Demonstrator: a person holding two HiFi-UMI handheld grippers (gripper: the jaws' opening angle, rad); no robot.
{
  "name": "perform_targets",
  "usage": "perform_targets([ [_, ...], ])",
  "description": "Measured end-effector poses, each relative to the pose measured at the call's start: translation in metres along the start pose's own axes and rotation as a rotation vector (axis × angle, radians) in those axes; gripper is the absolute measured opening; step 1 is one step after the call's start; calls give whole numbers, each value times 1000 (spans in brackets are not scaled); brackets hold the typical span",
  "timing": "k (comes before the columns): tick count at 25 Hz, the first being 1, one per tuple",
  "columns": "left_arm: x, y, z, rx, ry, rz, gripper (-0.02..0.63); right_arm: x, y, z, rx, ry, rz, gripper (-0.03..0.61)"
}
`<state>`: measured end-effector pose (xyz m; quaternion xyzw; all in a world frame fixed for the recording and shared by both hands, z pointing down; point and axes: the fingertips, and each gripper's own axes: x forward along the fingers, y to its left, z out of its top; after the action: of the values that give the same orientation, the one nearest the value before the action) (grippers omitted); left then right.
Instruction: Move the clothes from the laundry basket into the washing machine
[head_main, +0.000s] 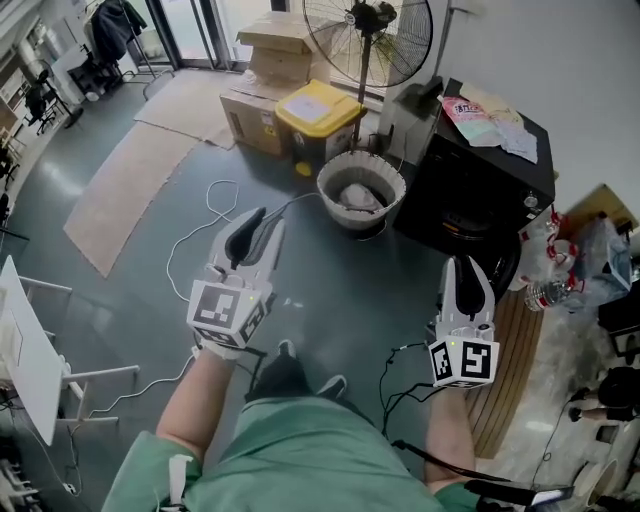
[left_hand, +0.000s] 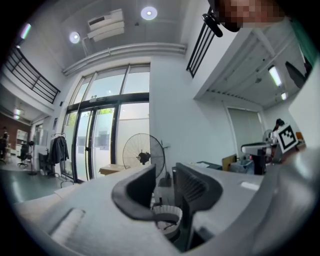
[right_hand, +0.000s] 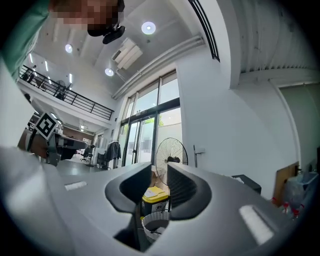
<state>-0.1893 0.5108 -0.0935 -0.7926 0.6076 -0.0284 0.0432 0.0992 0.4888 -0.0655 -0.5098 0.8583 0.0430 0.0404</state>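
Note:
A white pleated laundry basket stands on the grey floor with grey clothes in it. Just to its right is the black washing machine. My left gripper hovers to the front left of the basket and points at it, open with nothing between its fingers. Through its gap in the left gripper view the basket shows. My right gripper hangs in front of the washing machine, its jaws almost together and empty. The right gripper view looks toward the basket.
Behind the basket are a yellow-lidded bin, cardboard boxes and a standing fan. Papers lie on the washing machine. White and black cables run over the floor. Bags and a bottle sit at the right.

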Motion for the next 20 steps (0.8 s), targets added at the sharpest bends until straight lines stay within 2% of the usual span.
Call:
perform_targets([
  [1, 4, 3, -2, -4, 3, -5, 144, 5, -1, -1, 2, 2, 5, 107],
  [3, 15, 8, -8, -9, 14, -22, 190, 19, 2, -5, -1, 9, 25, 151],
  [6, 37, 18, -25, -29, 33, -46, 221, 44, 10, -15, -14, 28, 51, 189],
  [10, 80, 44, -49, -76, 39, -67, 227, 85, 8, -30, -48, 76, 37, 190],
  [20, 201, 144, -88, -148, 64, -132, 227, 227, 1, -48, -70, 179, -43, 190],
])
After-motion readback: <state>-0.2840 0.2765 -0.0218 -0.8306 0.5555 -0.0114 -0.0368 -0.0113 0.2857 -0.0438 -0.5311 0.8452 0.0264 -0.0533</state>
